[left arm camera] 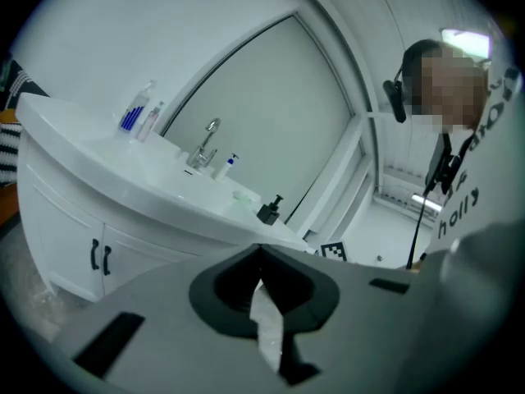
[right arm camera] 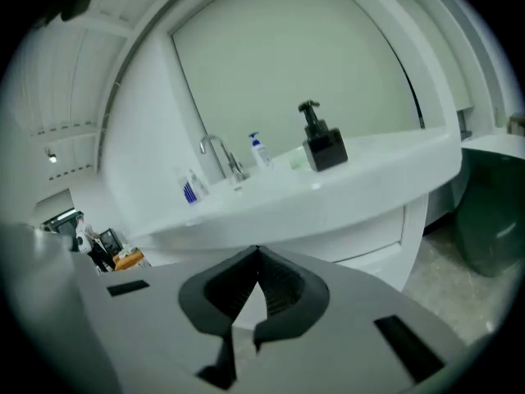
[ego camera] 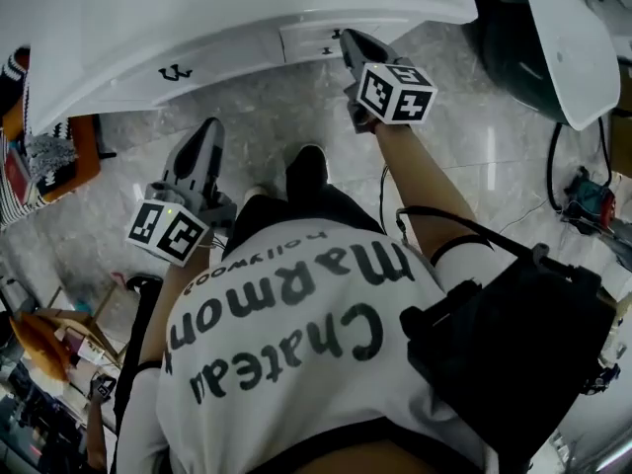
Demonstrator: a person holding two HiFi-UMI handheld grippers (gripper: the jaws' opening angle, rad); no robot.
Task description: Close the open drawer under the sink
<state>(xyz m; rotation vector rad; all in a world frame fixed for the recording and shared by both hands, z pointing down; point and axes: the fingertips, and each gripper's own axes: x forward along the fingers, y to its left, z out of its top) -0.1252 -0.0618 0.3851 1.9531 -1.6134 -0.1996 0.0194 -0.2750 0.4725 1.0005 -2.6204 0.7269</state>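
Observation:
The white sink cabinet (ego camera: 247,8) runs across the top of the head view. Its drawer front (ego camera: 314,39), with a small dark handle, looks about in line with the cabinet face. My right gripper (ego camera: 348,36) is shut and empty, its tips just in front of the drawer's right end. In the right gripper view its jaws (right arm camera: 257,253) meet under the counter (right arm camera: 328,187). My left gripper (ego camera: 209,126) is shut too and holds nothing. It hangs over the floor, apart from the cabinet doors (ego camera: 174,72). In the left gripper view it (left arm camera: 261,249) points at the counter's underside.
A faucet (left arm camera: 209,138), a black soap dispenser (right arm camera: 321,142) and small bottles stand on the counter. A dark green bin (right arm camera: 492,212) stands at the right. Cables and a tool (ego camera: 588,200) lie on the marble floor (ego camera: 267,117). An orange object (ego camera: 79,156) is at the left.

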